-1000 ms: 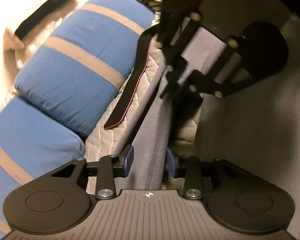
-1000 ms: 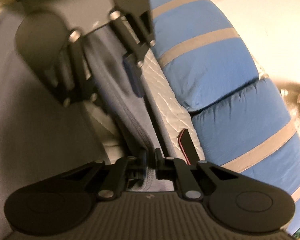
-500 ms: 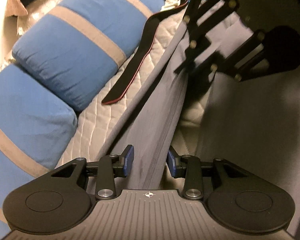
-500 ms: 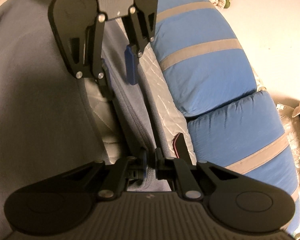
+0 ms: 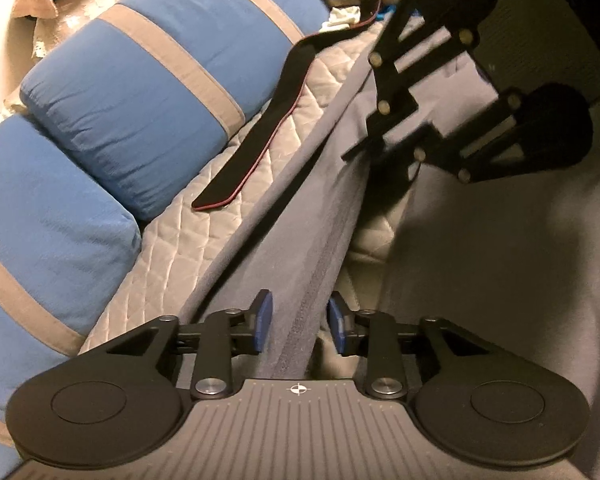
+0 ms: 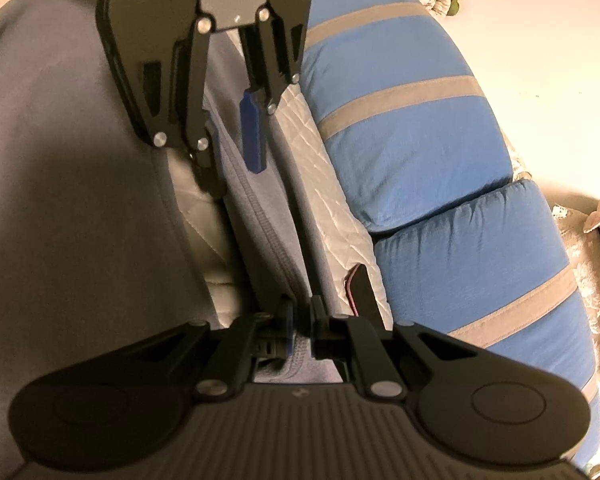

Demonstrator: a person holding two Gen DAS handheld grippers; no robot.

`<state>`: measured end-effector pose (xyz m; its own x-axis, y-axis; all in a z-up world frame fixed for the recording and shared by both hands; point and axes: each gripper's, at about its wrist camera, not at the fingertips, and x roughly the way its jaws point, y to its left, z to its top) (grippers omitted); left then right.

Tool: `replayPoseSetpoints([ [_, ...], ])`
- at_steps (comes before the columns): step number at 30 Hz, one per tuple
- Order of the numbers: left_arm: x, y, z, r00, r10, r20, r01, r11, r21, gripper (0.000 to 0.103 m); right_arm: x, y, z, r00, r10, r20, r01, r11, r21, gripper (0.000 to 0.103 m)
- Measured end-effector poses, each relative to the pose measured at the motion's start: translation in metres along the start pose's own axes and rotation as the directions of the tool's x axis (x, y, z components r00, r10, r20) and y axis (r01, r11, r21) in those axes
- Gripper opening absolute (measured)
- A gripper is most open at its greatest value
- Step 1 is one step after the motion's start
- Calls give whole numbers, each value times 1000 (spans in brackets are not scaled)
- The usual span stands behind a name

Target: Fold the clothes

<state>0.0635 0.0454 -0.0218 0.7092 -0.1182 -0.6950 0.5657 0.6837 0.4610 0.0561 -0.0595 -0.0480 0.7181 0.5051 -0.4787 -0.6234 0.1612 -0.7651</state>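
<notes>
A grey garment stretches in a taut band between both tongs above a quilted bed. Right tongs are clamped on its hem; left tongs straddle it, pads apart. Blue pillows lie beside.

My work surface is a bed with a quilted cover. Directly on it: two blue pillows with grey stripes along the far edge, a black strap beside them, and the grey garment spread flat.
</notes>
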Motion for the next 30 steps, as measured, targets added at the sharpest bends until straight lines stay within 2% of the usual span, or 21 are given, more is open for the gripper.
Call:
replayPoseSetpoints([
  [5, -2, 9, -1, 1000, -22, 7, 22, 998, -57, 32, 0, 1, 0, 1000, -3, 1, 3, 1000, -5, 10],
  [11, 4, 12, -2, 1000, -17, -17, 16, 998, -55, 31, 0, 2, -1, 1000, -6, 3, 7, 1000, -15, 10],
  [16, 6, 14, -1, 1000, -1, -14, 0, 998, -61, 24, -1, 3, -1, 1000, -12, 7, 12, 1000, -19, 10],
  [20, 10, 13, -2, 1000, 12, -18, -13, 999, -53, 22, -2, 3, 0, 1000, -13, 9, 13, 1000, -21, 10],
  [27, 10, 9, -3, 999, 30, -19, -31, 999, -31, 11, -2, 2, 0, 1000, -6, 9, 6, 1000, -15, 10],
  [30, 5, 0, -4, 998, 66, -1, -66, 998, 24, 8, -3, 2, -1, 1000, -1, 8, 1, 1000, -7, 10],
])
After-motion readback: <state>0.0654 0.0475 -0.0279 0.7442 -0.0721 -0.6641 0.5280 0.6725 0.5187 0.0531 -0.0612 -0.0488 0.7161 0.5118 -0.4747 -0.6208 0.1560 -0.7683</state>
